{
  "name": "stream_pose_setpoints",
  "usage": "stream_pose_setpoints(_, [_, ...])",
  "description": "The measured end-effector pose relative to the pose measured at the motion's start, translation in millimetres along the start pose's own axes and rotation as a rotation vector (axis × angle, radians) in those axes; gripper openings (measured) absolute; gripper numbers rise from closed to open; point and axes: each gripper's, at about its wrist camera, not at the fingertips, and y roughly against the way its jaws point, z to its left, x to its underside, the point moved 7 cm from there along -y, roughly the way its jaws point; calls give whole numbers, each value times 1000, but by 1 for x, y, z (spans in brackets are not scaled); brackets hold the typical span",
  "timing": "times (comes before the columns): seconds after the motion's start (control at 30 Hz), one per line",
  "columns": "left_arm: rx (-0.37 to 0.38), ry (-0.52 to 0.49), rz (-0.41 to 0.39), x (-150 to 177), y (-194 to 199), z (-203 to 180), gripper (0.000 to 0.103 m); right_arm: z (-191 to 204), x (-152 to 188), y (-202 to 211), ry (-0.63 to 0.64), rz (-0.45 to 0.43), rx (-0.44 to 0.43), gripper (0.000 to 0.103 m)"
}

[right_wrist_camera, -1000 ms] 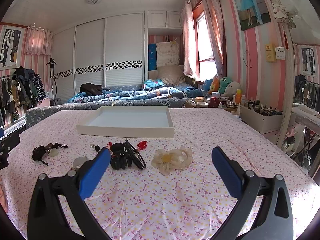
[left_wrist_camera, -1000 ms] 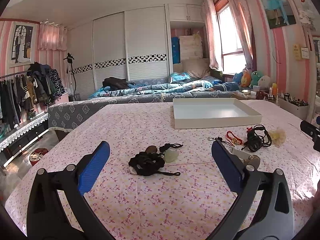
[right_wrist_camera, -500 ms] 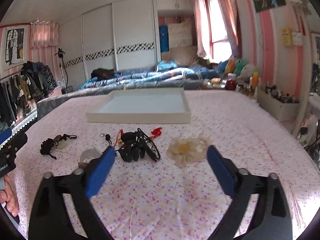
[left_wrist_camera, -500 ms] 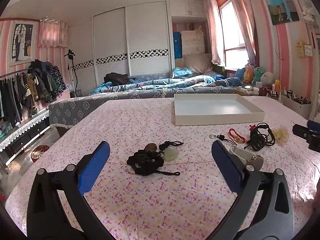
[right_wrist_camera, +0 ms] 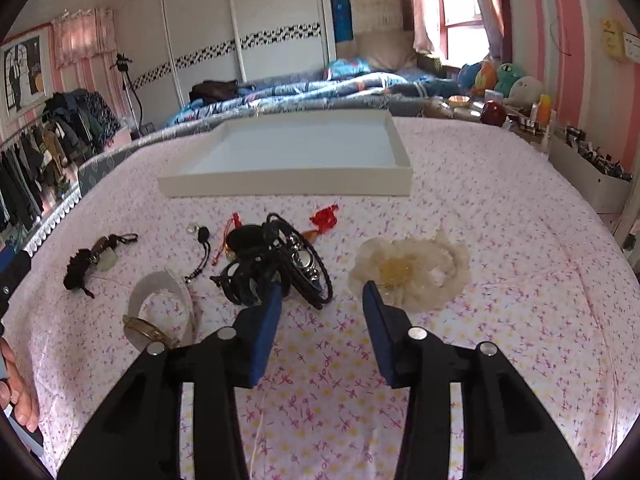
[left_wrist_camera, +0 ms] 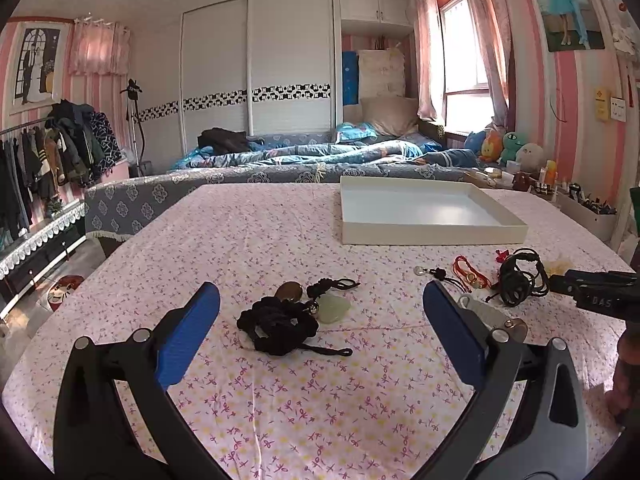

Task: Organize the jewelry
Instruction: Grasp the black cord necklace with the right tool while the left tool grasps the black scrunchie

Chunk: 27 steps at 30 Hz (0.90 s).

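Note:
A white tray (left_wrist_camera: 432, 226) (right_wrist_camera: 288, 188) sits at the far side of the pink floral table. Jewelry lies in front of it: a black cord bundle with a pale green pendant (left_wrist_camera: 280, 322) (right_wrist_camera: 82, 266), a black leather bracelet tangle (right_wrist_camera: 276, 264) (left_wrist_camera: 518, 276), red cords (right_wrist_camera: 324, 218) (left_wrist_camera: 470, 272), a white-strap watch (right_wrist_camera: 160, 308) and a cream fabric flower (right_wrist_camera: 408, 270). My left gripper (left_wrist_camera: 320, 332) is open wide, empty, low over the table just short of the cord bundle. My right gripper (right_wrist_camera: 320, 300) is open with a narrower gap, empty, between the black bracelets and the flower.
A bed with blue bedding (left_wrist_camera: 320, 156) lies beyond the table. A white organiser box (right_wrist_camera: 592, 172) stands at the right edge. A clothes rack (left_wrist_camera: 44, 160) stands at the left. The right gripper's body shows in the left wrist view (left_wrist_camera: 600, 298).
My right gripper has tilted down and moved toward the black bracelets and flower, and its jaws have narrowed. My left gripper has barely moved.

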Motion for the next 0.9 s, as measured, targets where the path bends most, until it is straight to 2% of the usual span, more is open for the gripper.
stream_pose_setpoints(0.1, [5,9,10,0,-4,1,100,4,-1,-5,18,15,9,40])
stream_pose_setpoints(0.17, [7,13,15,0,-7,1,100,6,-2,-10,26,29,10,36])
stream_pose_setpoints(0.23, [10,14,20,0,-9,1,100,7,0,-15,25,57,8,13])
stream_pose_setpoints(0.33, [22,9,34,1,-12,-1,100,6,0,-16,14,65,-1,6])
stream_pose_setpoints(0.5, [46,-7,46,3,-16,-6,94,4,0,-6,5,24,0,6])
stream_pose_setpoints(0.63, [43,-19,61,5,-18,-7,84,-2,3,7,4,-1,23,6])
stream_pose_setpoints(0.67, [40,-17,78,6,-20,-6,81,-4,5,10,3,-1,26,6])
stream_pose_setpoints(0.8, [40,2,175,15,-38,1,56,-14,9,17,-19,-11,31,6])
stream_pose_setpoints(0.9, [52,26,267,25,-55,7,54,-21,12,21,-34,-16,31,6])
